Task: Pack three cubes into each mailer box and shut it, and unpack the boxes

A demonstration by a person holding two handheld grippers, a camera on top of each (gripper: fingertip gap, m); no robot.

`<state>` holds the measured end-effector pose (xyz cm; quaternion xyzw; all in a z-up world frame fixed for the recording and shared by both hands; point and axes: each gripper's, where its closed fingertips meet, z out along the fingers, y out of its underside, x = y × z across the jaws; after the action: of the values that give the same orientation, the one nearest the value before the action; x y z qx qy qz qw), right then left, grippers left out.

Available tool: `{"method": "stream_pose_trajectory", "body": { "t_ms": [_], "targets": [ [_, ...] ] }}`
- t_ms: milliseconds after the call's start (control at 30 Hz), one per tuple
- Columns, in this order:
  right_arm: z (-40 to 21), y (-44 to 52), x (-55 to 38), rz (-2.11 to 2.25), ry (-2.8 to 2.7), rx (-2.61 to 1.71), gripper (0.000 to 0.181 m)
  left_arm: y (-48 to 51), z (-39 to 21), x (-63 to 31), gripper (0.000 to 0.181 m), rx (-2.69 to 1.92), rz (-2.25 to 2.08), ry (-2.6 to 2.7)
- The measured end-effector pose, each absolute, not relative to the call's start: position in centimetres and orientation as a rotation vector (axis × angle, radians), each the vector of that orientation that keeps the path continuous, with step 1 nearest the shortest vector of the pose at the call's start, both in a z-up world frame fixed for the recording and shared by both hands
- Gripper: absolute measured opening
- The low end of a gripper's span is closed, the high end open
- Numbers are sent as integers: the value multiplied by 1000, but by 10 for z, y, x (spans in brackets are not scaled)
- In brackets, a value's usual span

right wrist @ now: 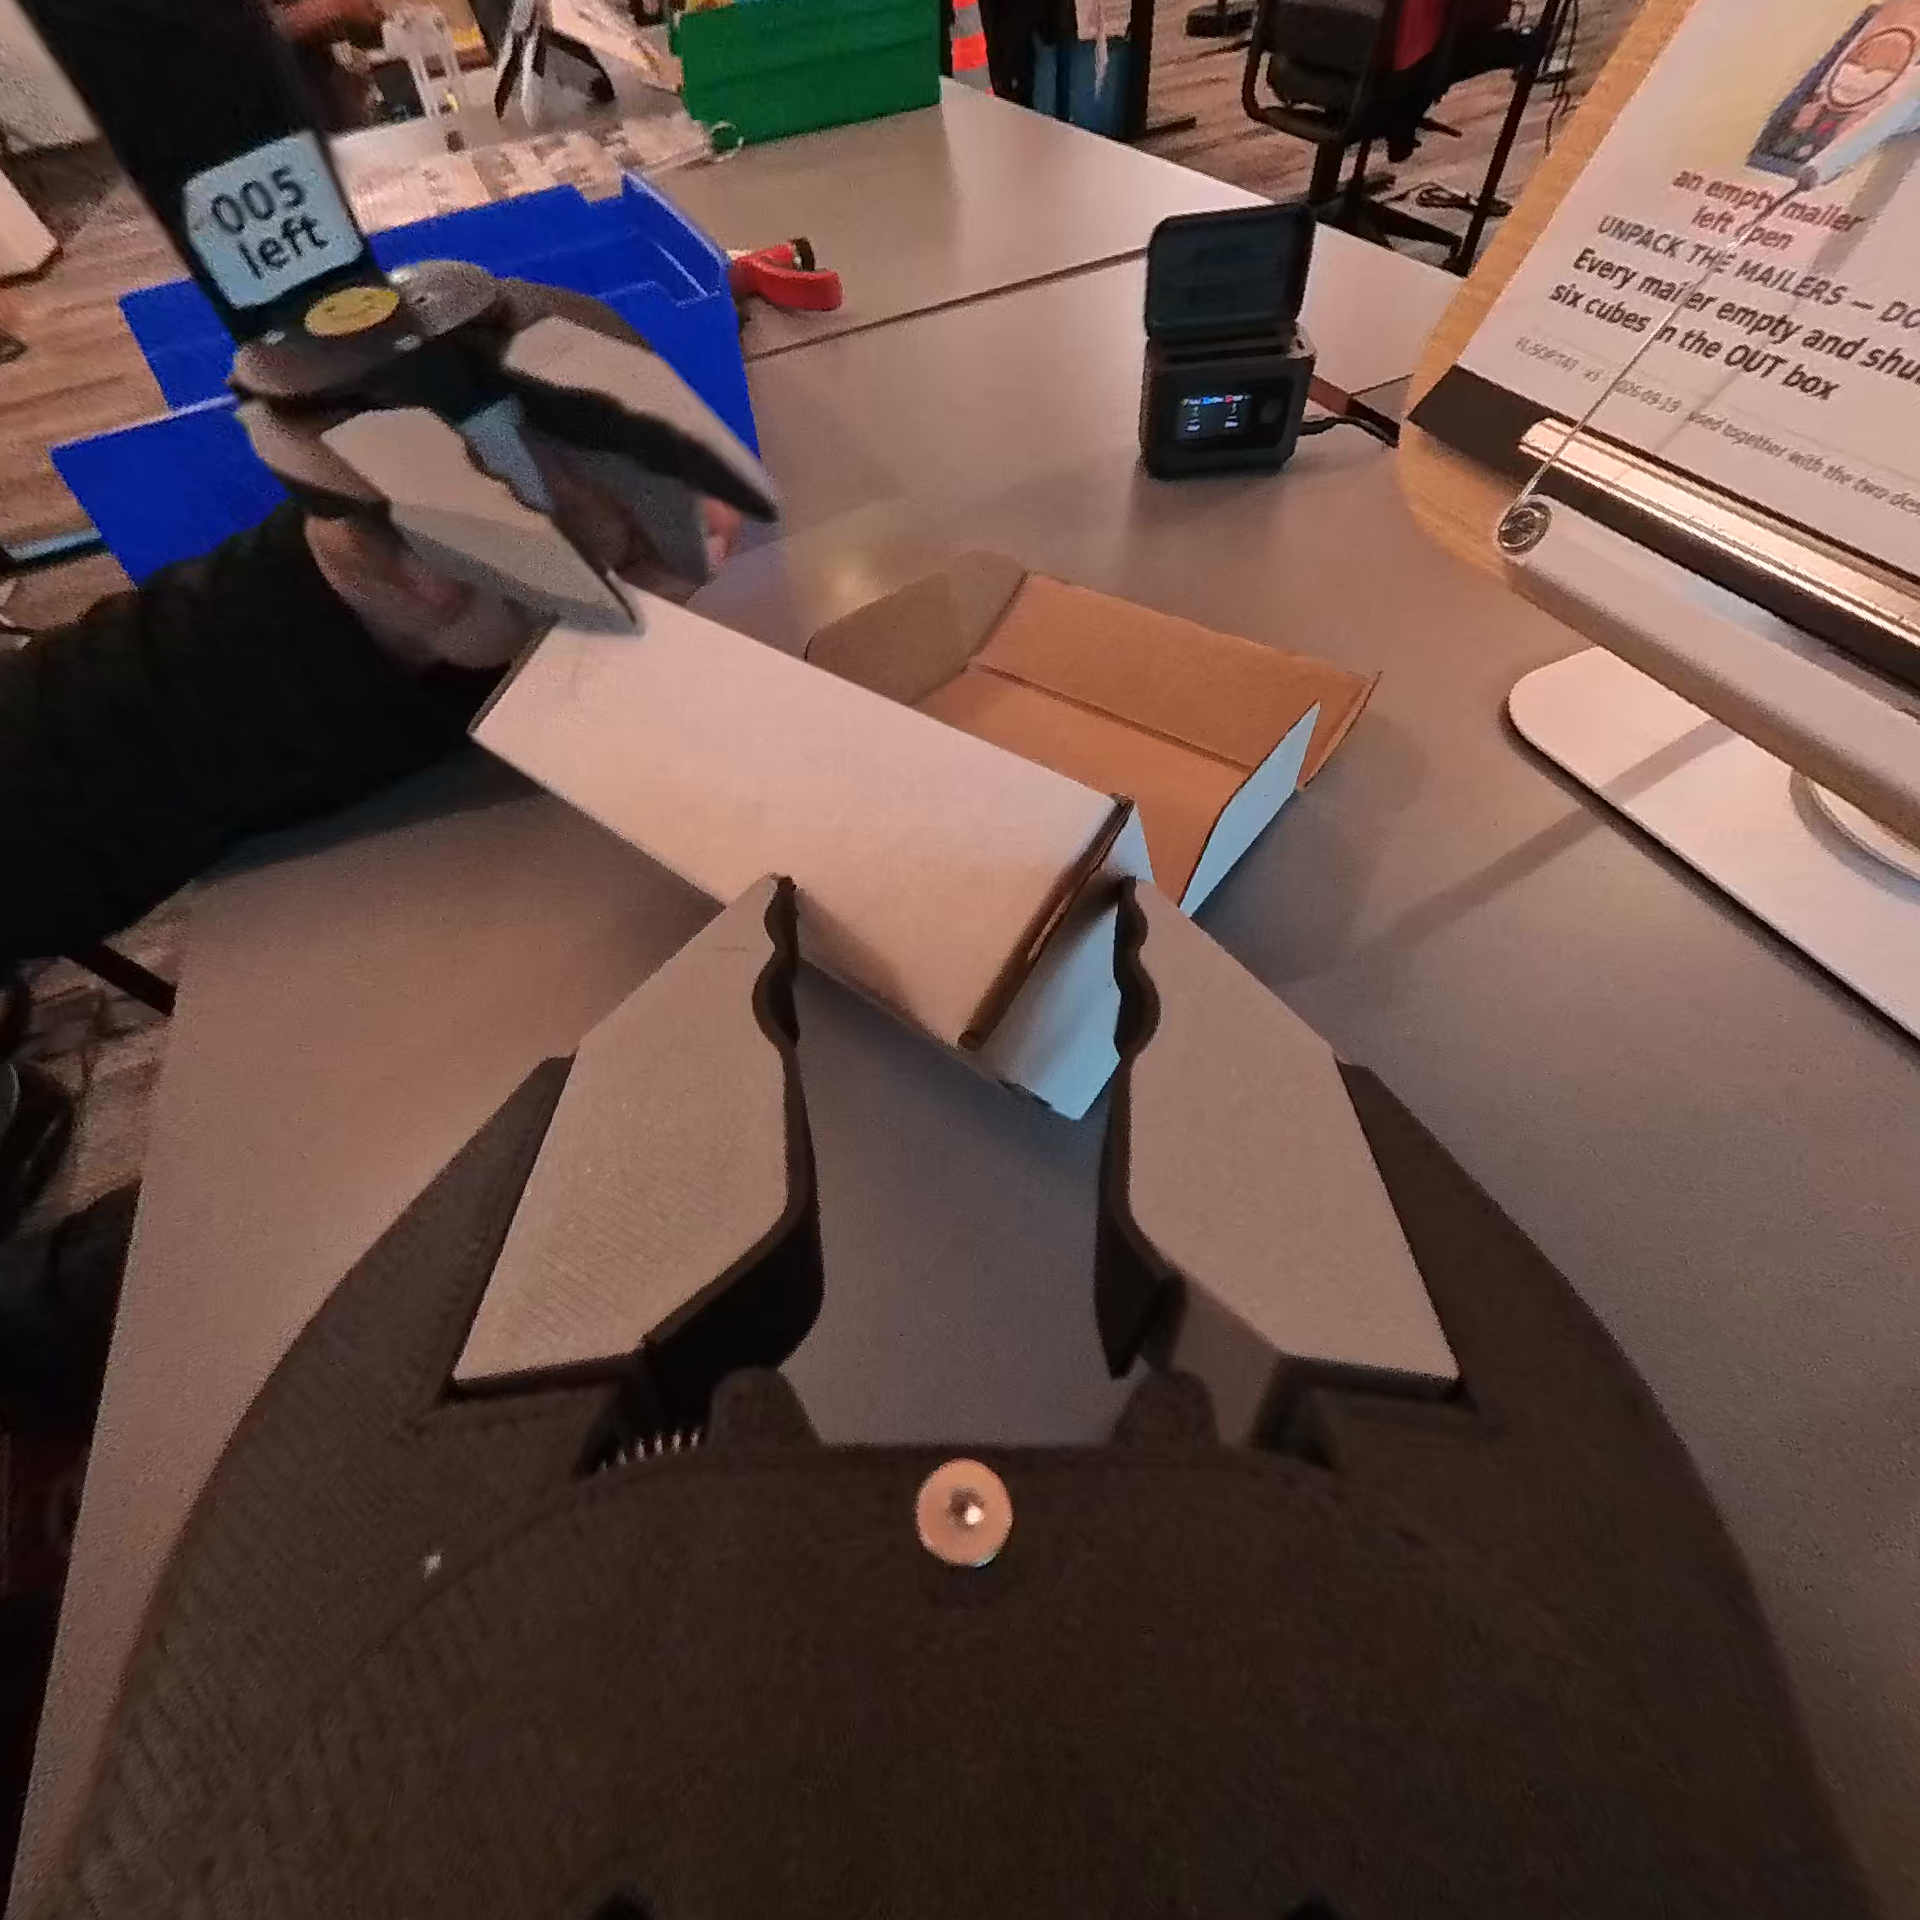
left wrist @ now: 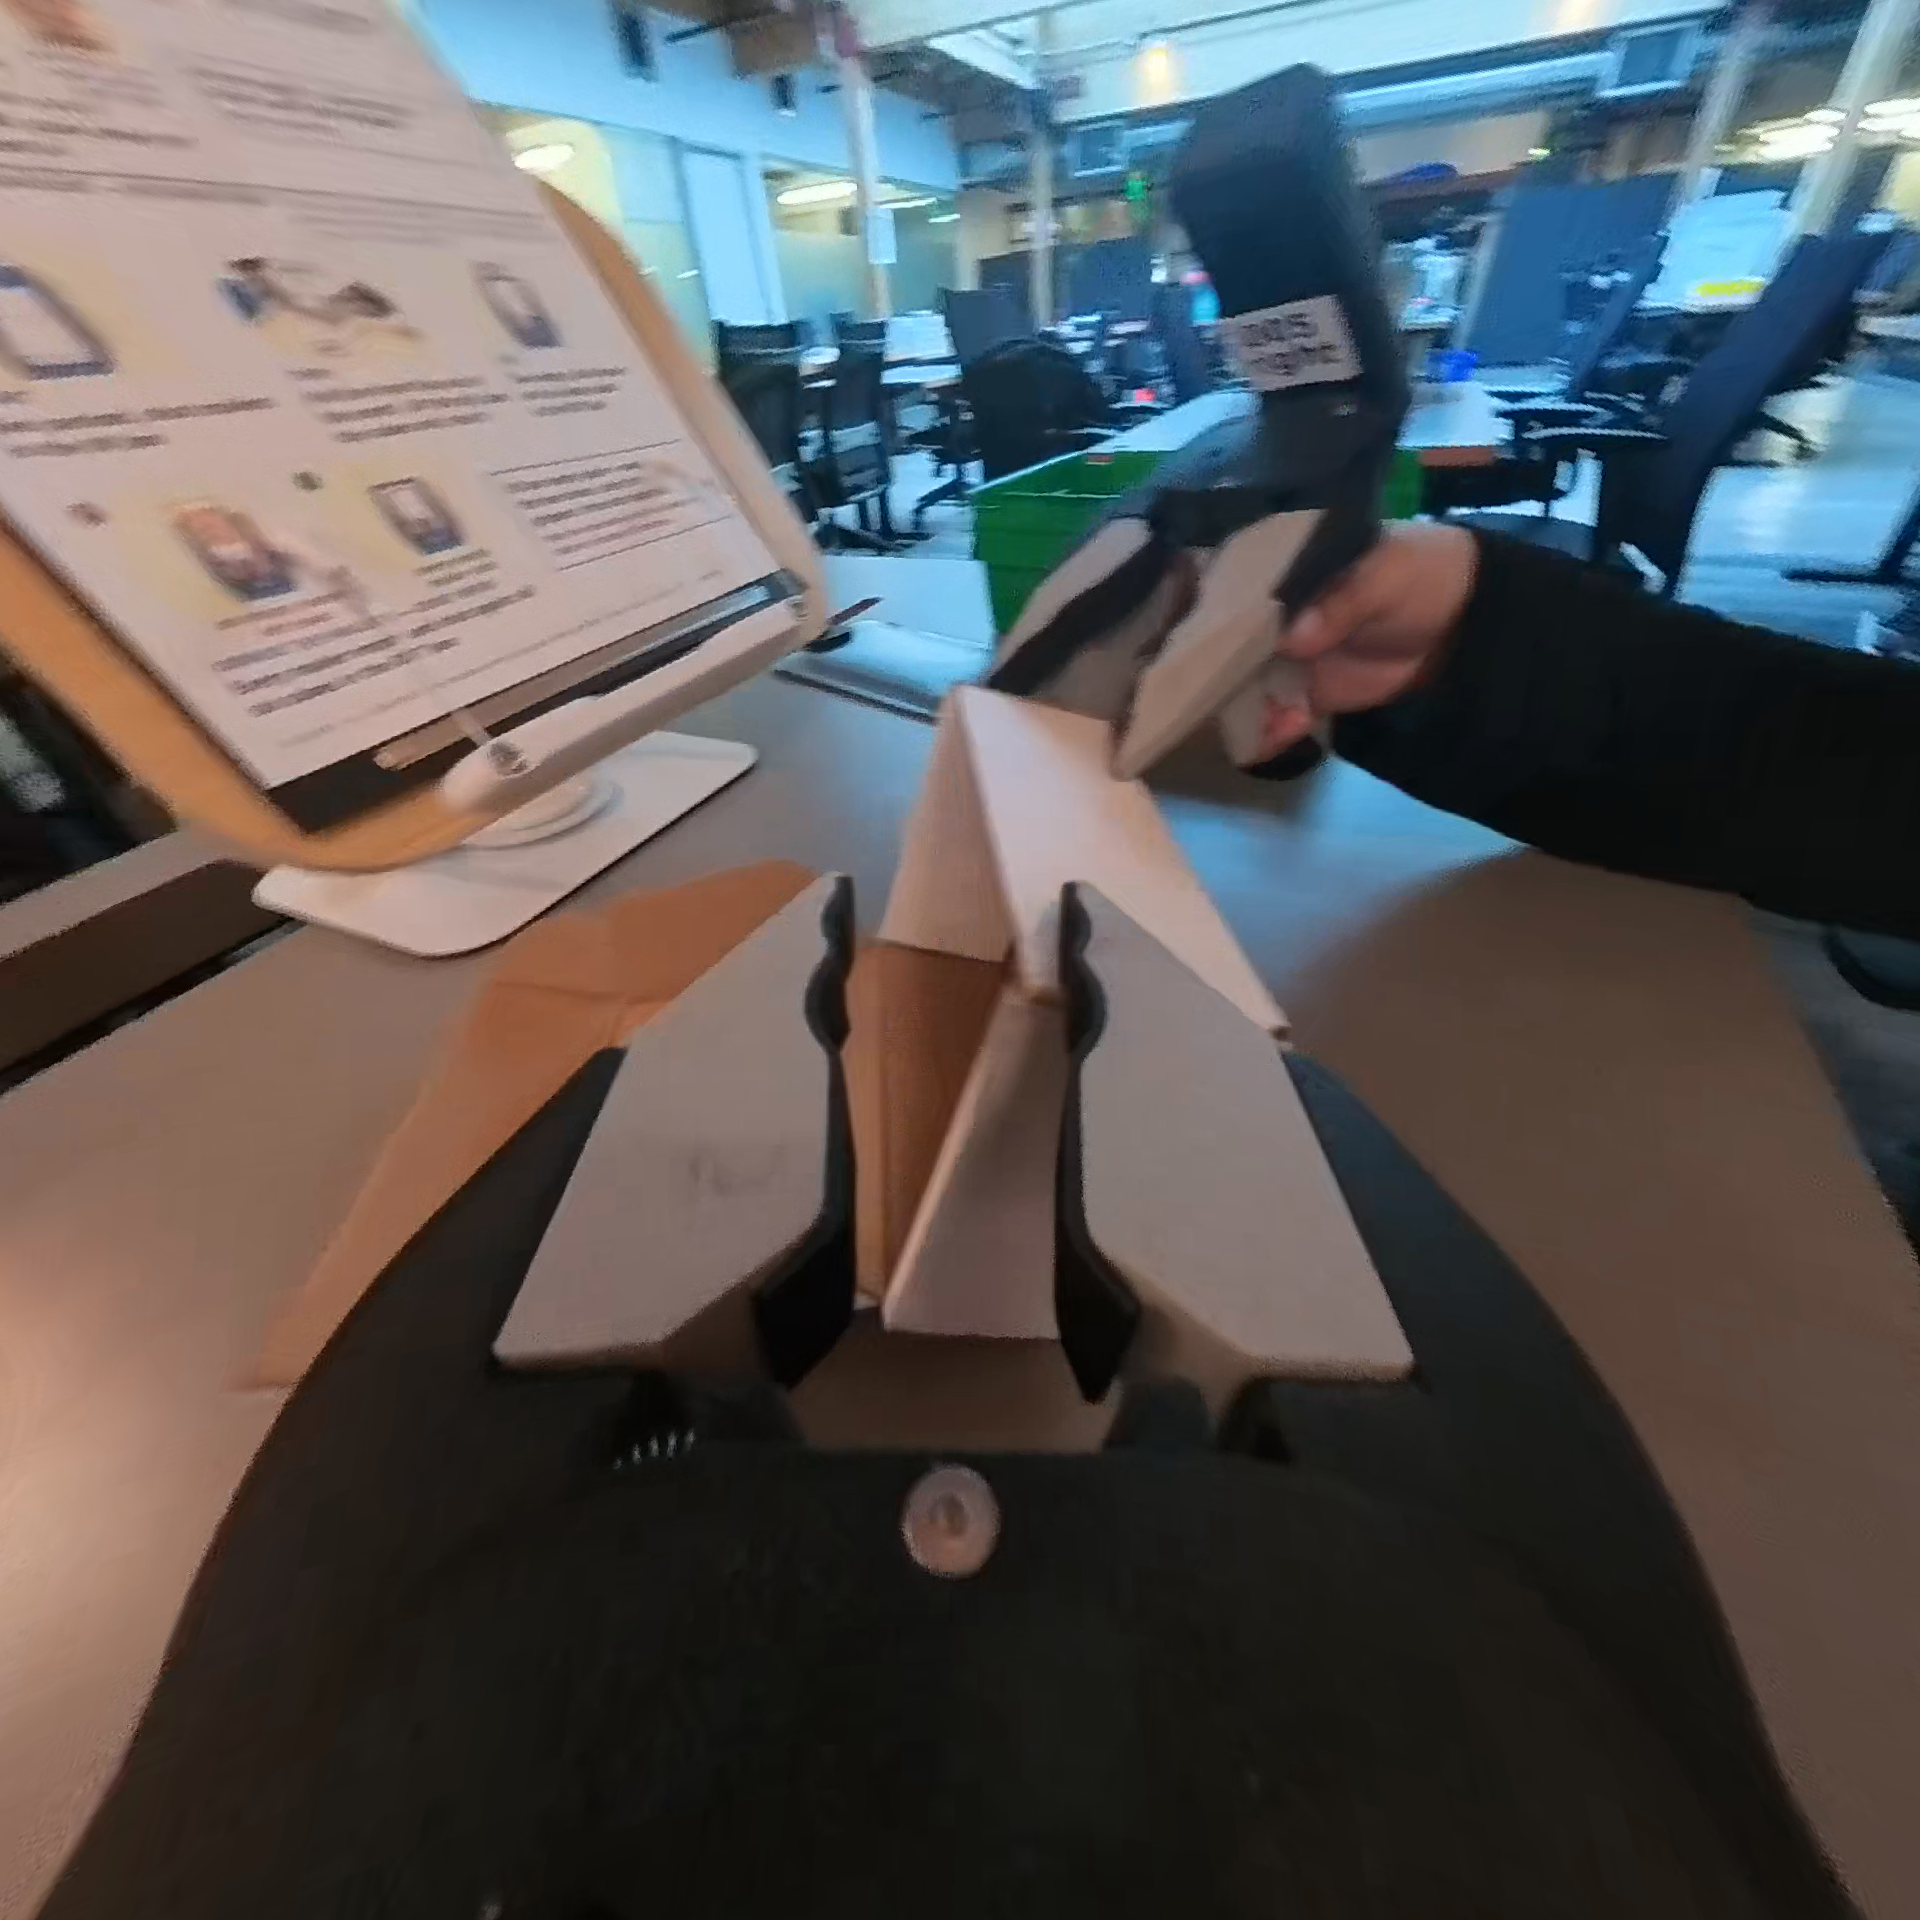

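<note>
Closest to you, your right gripper (right wrist: 956, 966) is spread with nothing in it, fingertips straddling the near corner of the mailer box (right wrist: 1091, 707), right where the white lid (right wrist: 790, 790) meets its side tuck flap. Your left gripper (left wrist: 956, 966) is spread too, sitting over the opposite end of that lid; the lid edge runs up between the fingers, but I can't tell if the pads actually touch it.

The box sits on the grey table (right wrist: 1558, 1039) with the lid half folded, tented up over the brown inside. What I can see of the inside looks empty, no cubes in view, though the lid hides the near part. So my read is you're closing an emptied mailer.

Tips for the fold:
- Press both ends down evenly, or the lid will skew.
- Get the side flaps inside the walls before the front lip goes in.
- Push with flat finger faces, not tips; the cardboard will likely crease.

Further back, the instruction stand (right wrist: 1714, 520) is near the box on your right, so keep your swing tight. The small black device (right wrist: 1226, 343) and the blue bin (right wrist: 582, 281) are well apart from it.
</note>
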<state>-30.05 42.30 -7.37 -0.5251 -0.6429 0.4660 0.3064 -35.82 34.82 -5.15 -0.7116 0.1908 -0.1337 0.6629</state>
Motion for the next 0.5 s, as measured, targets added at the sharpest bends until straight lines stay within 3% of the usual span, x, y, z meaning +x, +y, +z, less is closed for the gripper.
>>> {"method": "stream_pose_trajectory", "body": {
  "t_ms": [67,300,500],
  "targets": [
    [-75,422,-297,1226,-1727,-1379,58,351,-54,-365,55,-1637,-341,365],
    [-85,414,-277,1186,-1874,-1337,56,339,-58,-334,51,-1647,-464,512],
    [-115,398,-260,1052,-2090,-1276,57,320,-85,-293,70,-1735,-581,749]
  ]
}}
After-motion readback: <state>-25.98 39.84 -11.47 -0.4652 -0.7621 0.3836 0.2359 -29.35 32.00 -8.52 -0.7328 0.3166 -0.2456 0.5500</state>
